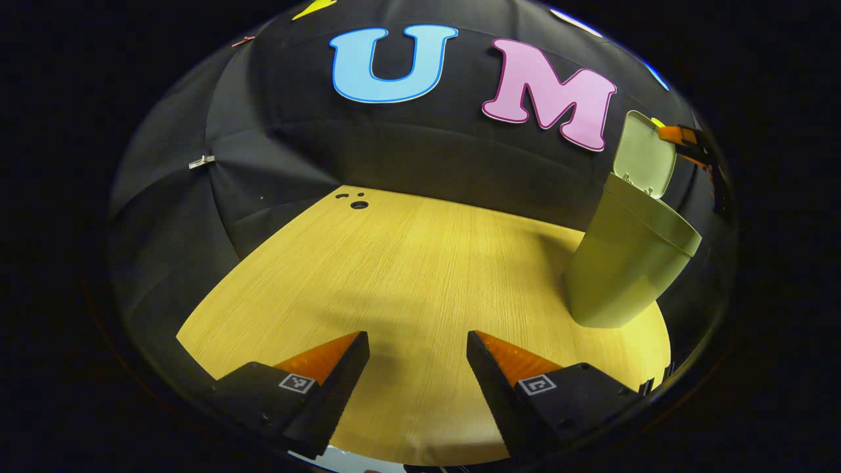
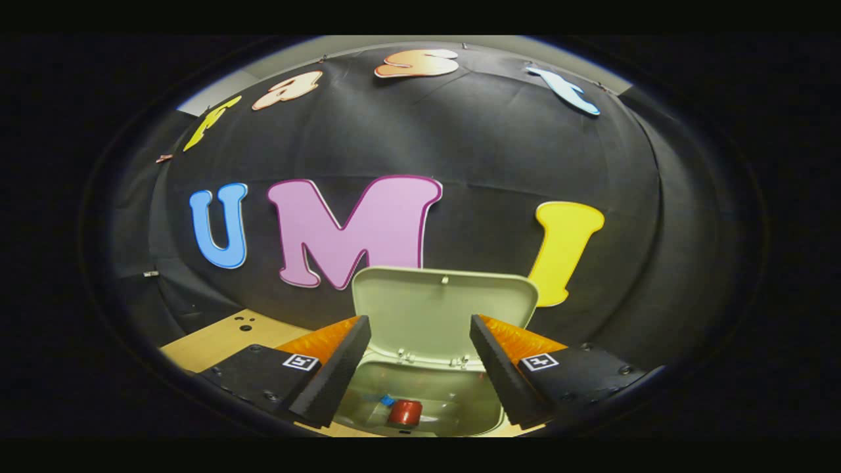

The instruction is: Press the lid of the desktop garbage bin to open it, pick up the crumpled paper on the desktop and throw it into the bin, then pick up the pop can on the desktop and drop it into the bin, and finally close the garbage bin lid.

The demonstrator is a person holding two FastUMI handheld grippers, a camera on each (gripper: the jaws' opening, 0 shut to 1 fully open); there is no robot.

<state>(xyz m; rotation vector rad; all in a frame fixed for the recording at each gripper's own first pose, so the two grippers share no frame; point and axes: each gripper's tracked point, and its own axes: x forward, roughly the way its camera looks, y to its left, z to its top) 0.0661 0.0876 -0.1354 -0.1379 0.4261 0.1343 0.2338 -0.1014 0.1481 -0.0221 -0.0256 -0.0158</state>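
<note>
Right gripper (image 2: 418,358) jaws wide, empty, bottom centre; pop can (image 2: 404,412) lay in bin (image 2: 460,407). Risk: jaws snagging upright lid (image 2: 443,309), tipping bin.

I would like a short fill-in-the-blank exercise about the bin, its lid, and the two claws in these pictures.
1. The lid of the bin stands ____.
2. A red can lies ____ the bin.
3. The right claw hangs open above the ____.
4. The left claw is open and holds ____.

Missing words: open; inside; bin; nothing
</note>
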